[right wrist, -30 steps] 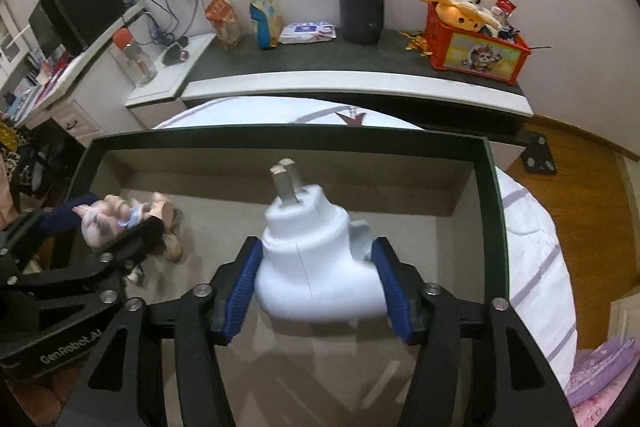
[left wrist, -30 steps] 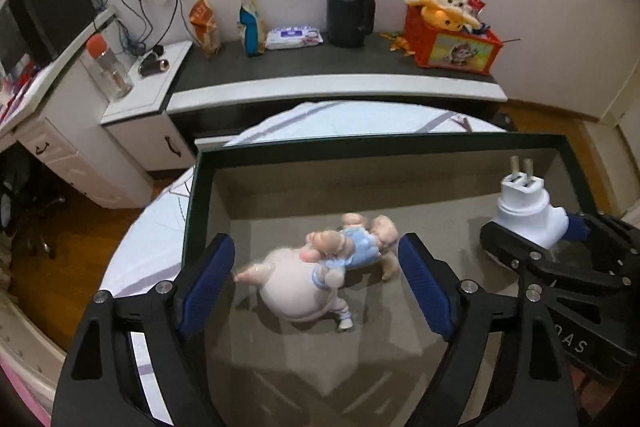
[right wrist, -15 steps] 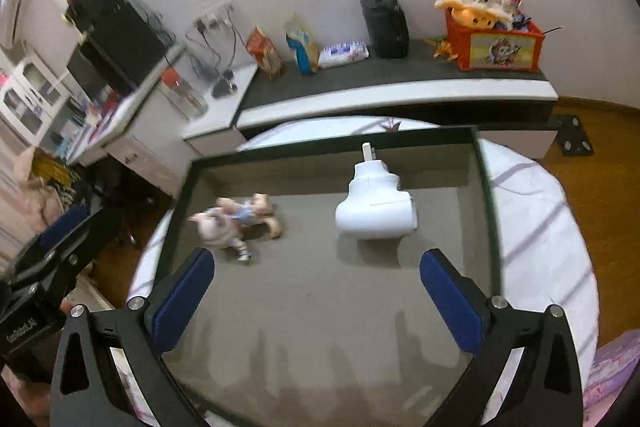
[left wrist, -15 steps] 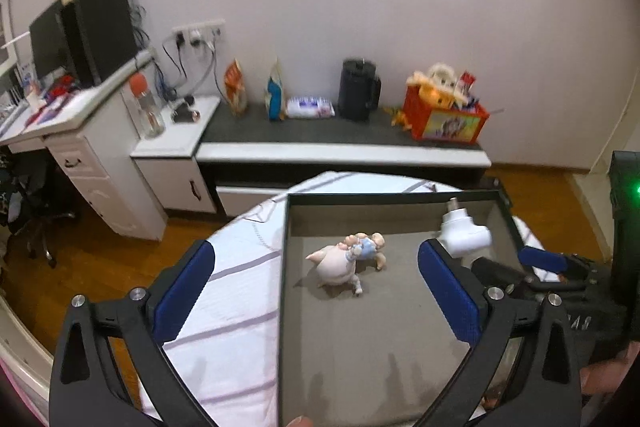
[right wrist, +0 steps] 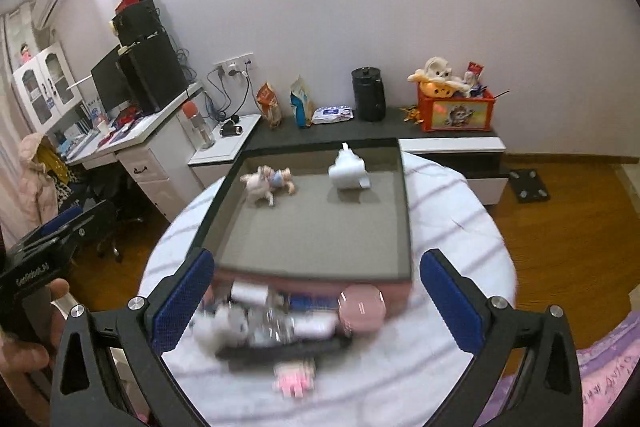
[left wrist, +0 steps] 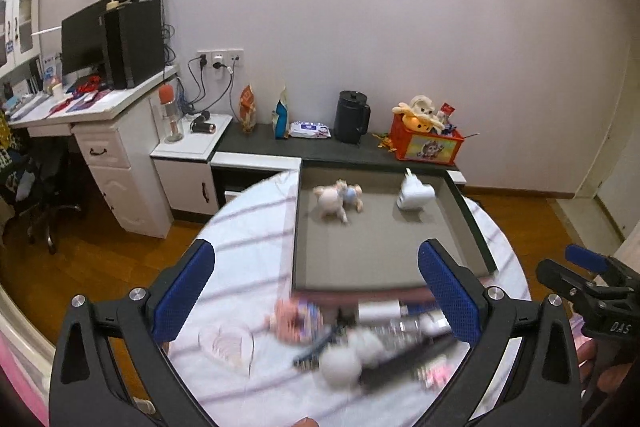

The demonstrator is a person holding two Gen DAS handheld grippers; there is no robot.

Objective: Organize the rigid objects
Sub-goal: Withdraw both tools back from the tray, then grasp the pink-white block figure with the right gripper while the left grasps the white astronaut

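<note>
A shallow dark-rimmed tray (left wrist: pixel 472 227) (right wrist: pixel 404 211) lies on the round white table. In it lie a pink pig figurine (left wrist: pixel 338 197) (right wrist: pixel 268 183) and a white plug adapter (left wrist: pixel 416 193) (right wrist: pixel 348 173), apart from each other. My left gripper (left wrist: pixel 316 291) is open and empty, held back above the table's near side. My right gripper (right wrist: pixel 316 301) is open and empty too. Below both lies a blurred pile of small items (left wrist: pixel 372 343) (right wrist: pixel 280 327), among them a pink round case (right wrist: pixel 362 307) and a black flat piece.
A low dark cabinet (left wrist: pixel 320 147) stands behind the table, with a black kettle (left wrist: pixel 352 123), snack bags and an orange toy box (left wrist: pixel 428 143). A white desk (left wrist: pixel 100 131) with a computer stands at the left. Wooden floor surrounds the table.
The right gripper let go of the plug adapter in the tray. Both grippers opened wide and pulled up and back from the tray, so the pile near the table's front came into view.
</note>
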